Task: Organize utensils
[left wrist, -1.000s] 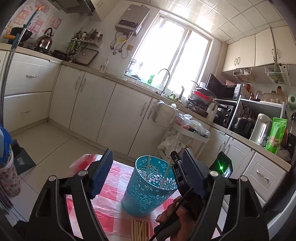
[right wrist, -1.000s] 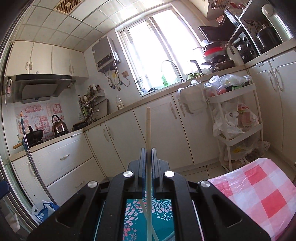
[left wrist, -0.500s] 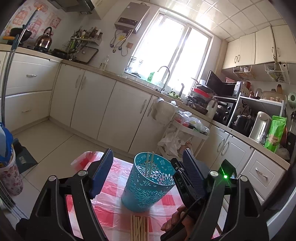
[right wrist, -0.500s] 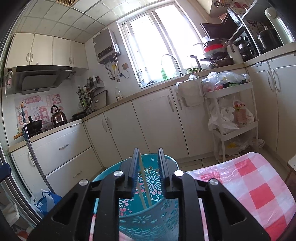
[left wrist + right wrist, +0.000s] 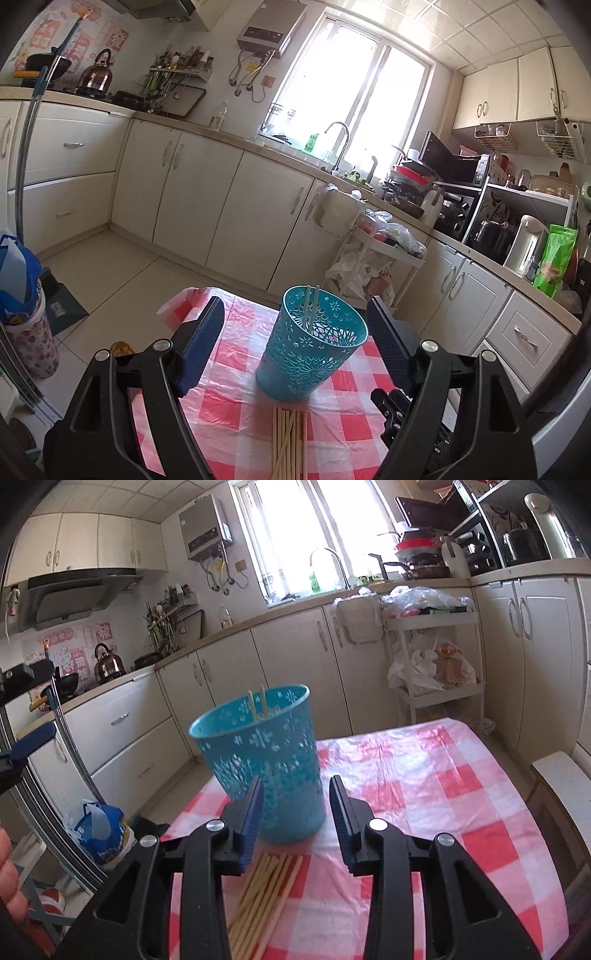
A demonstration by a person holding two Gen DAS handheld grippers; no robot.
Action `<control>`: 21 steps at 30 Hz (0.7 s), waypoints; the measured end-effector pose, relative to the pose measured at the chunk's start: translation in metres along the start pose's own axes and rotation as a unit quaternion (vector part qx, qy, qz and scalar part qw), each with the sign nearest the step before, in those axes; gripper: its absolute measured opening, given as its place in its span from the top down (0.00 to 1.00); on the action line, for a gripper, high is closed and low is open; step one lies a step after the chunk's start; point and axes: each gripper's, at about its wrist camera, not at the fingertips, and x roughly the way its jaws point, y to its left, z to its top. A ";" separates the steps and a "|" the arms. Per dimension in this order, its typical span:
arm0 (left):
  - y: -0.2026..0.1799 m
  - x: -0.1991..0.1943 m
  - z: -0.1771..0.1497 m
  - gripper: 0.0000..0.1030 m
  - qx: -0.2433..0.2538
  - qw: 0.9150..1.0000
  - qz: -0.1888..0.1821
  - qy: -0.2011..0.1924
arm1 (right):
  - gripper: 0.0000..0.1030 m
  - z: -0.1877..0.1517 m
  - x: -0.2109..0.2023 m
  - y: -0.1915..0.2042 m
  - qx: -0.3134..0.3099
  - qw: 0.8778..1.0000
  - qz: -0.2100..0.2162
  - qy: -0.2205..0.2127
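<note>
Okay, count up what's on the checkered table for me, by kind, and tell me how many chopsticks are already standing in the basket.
Teal basket: 1
Chopsticks in the basket: 2
Bundle of loose chopsticks lying on the tablecloth: 1 bundle; the sticks overlap, so I cannot count them exactly.
Total: 1 basket, 2 stored chopsticks, 1 bundle not yet stored.

The blue basket [image 5: 312, 345] stands upright near the middle of the checked table [image 5: 424, 775], blocking the straight way toward the far edge; its mouth is open from above, except for two chopsticks [image 5: 310, 306] leaning at its far wall; a bundle of chopsticks [image 5: 264, 897] lies near the near edge, just before the basket; the cloth toward the right edge lies bare.
</note>
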 end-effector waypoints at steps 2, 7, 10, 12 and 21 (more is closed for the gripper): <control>-0.002 -0.003 -0.002 0.26 0.006 1.000 0.002 0.003 | 0.64 -0.009 -0.002 -0.006 0.004 1.000 -0.013 0.026; 0.003 -0.004 -0.010 0.23 0.016 0.999 0.015 0.026 | 0.64 -0.029 0.004 -0.008 -0.006 0.995 -0.039 0.096; 0.014 0.001 -0.022 0.21 0.030 0.997 0.038 0.060 | 0.64 -0.040 0.012 -0.003 -0.024 0.989 -0.049 0.137; 0.023 0.008 -0.034 0.20 0.045 0.993 0.055 0.095 | 0.64 -0.046 0.019 0.000 -0.036 0.985 -0.053 0.162; 0.038 0.057 -0.087 0.20 0.096 0.969 0.075 0.217 | 0.73 -0.068 0.054 0.022 -0.067 0.971 -0.048 0.222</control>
